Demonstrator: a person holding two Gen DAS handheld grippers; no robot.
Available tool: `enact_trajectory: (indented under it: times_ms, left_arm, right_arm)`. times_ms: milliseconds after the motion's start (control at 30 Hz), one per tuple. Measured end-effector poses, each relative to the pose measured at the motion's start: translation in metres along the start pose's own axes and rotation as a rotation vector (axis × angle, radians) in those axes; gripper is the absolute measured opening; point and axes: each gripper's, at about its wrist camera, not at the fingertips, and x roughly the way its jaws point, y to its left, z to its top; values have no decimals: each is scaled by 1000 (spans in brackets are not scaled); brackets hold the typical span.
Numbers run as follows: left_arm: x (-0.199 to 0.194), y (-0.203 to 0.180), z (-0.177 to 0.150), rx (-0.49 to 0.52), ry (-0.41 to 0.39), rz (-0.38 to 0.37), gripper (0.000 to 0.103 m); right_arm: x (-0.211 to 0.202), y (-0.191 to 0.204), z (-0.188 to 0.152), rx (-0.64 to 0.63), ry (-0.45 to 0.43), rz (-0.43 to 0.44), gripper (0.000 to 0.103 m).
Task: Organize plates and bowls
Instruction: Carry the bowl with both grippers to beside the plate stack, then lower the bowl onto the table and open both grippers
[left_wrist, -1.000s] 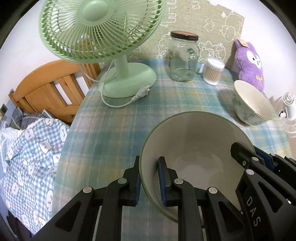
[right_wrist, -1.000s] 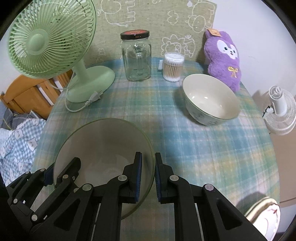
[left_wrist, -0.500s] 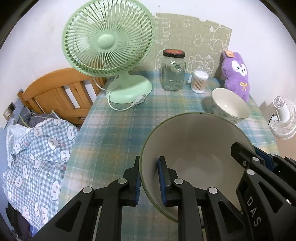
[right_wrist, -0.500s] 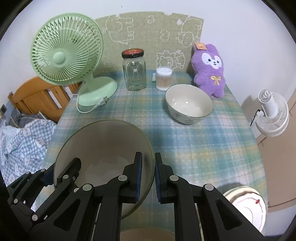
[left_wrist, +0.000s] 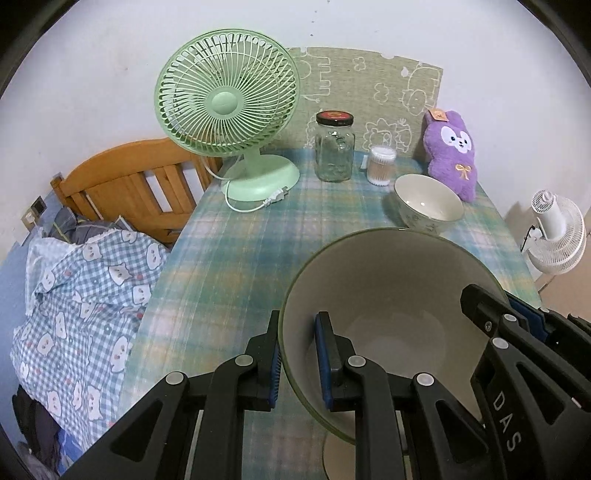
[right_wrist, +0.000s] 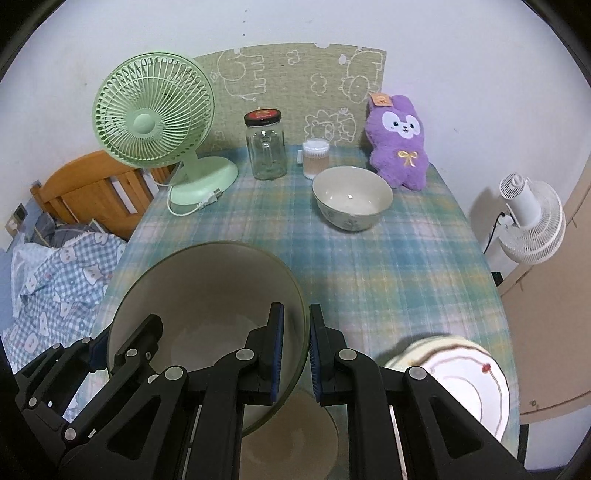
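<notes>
Above the plaid table (right_wrist: 406, 258), two claws (left_wrist: 297, 354) (right_wrist: 295, 350) clamping one large bowl (left_wrist: 388, 280), one small bowl (right_wrist: 351, 195), one plate (right_wrist: 469, 380)

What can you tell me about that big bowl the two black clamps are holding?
The big bowl is wide and deep, with a pale grey-beige inside, a thin green rim and a glossy glazed look, seemingly ceramic. It is empty, tilted and held above the plaid tablecloth. The left gripper pinches one side of its rim, the right gripper the opposite side, each with one blue pad inside and one outside. Nothing else visibly touches it.
</notes>
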Motion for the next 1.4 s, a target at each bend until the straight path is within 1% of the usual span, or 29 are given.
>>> enact_trajectory:
  times_ms: [267,400,567,1000,1067,1233,1400]
  left_arm:
    - [-6,-10,-30,-7,34,-6,14]
    - [-2,-15,-46,1,65,-5,14]
    - [6,-19,-60,9,107,-6,14]
    - [22,-22,-76,12,164,-2,14]
    - [25,-22,-78,10,173,-12,14]
    - [24,-24,-80,19,157,-5,14]
    - [25,-24,-83,18,157,-9,14]
  right_arm:
    - [-6,-12,-31,-4,31,-3,16]
    - [0,-19,-49,6,70,-5,16]
    - [9,-22,-64,16,108,-8,16]
    - [30,-25,-81,25,166,-6,16]
    - [31,-25,-83,20,158,-15,16]
    - [32,-27,-83,25,159,-17,16]
    - [31,-27,-86,32,156,-25,16]
